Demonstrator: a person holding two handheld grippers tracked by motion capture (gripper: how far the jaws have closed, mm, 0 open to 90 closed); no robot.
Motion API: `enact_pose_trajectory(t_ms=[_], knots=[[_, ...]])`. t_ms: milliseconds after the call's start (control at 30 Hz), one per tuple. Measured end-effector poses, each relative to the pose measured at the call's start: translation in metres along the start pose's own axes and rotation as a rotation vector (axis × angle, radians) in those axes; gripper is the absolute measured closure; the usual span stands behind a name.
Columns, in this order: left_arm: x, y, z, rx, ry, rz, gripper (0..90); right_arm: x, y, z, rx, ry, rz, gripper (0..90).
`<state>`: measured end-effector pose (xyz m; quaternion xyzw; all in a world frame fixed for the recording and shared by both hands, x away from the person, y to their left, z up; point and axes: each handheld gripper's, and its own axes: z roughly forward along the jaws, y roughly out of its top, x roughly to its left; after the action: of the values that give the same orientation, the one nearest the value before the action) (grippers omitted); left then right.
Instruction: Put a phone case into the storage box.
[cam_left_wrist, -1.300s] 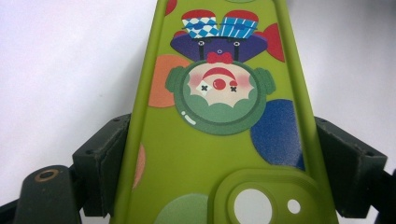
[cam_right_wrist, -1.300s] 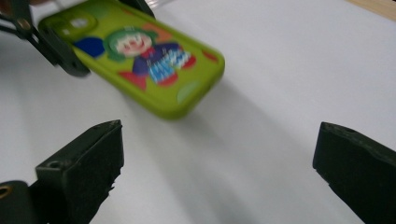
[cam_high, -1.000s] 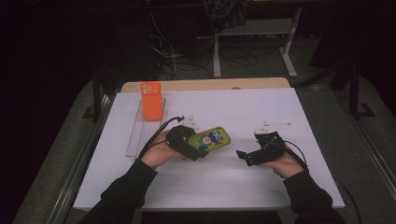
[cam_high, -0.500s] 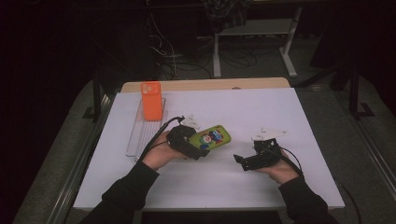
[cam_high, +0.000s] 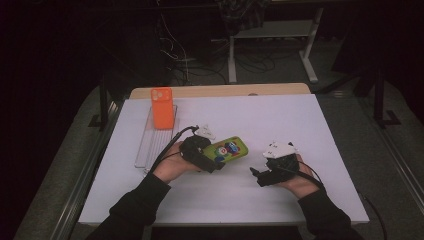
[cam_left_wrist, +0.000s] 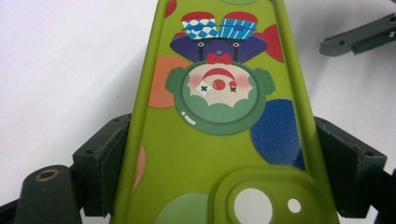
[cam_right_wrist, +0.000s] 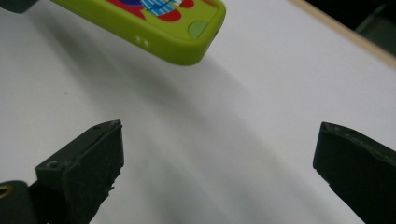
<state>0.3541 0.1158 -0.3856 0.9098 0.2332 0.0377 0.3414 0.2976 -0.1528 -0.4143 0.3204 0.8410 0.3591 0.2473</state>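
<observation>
I had the left gripper (cam_high: 216, 161) clamped on the green phone case (cam_left_wrist: 219, 116) by its long edges, while the right gripper (cam_right_wrist: 219, 172) gaped wide, holding nothing.

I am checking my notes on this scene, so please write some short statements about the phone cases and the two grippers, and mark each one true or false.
1. The left gripper is closed on the green phone case. True.
2. The right gripper holds the green phone case too. False: its jaws stand open with nothing between them, and the case lies beyond them.
3. The orange phone case stands at the far end of the clear rack. True.
4. The green phone case is plain, with no picture. False: it shows a cartoon figure and coloured spots.
5. The table has a black top. False: the top is white.
</observation>
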Motion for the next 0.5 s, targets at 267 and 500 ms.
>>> enact_pose_trajectory(t_ms=[267,500], knots=[[0.0,0.0,0.001,-0.013,-0.007,-0.01,15.2,0.006,0.002,-0.004,-0.04,-0.065,-0.109,0.8],[0.001,0.0,0.001,-0.002,-0.006,0.015,15.2,0.013,0.003,-0.004,-0.045,-0.117,-0.229,0.8]])
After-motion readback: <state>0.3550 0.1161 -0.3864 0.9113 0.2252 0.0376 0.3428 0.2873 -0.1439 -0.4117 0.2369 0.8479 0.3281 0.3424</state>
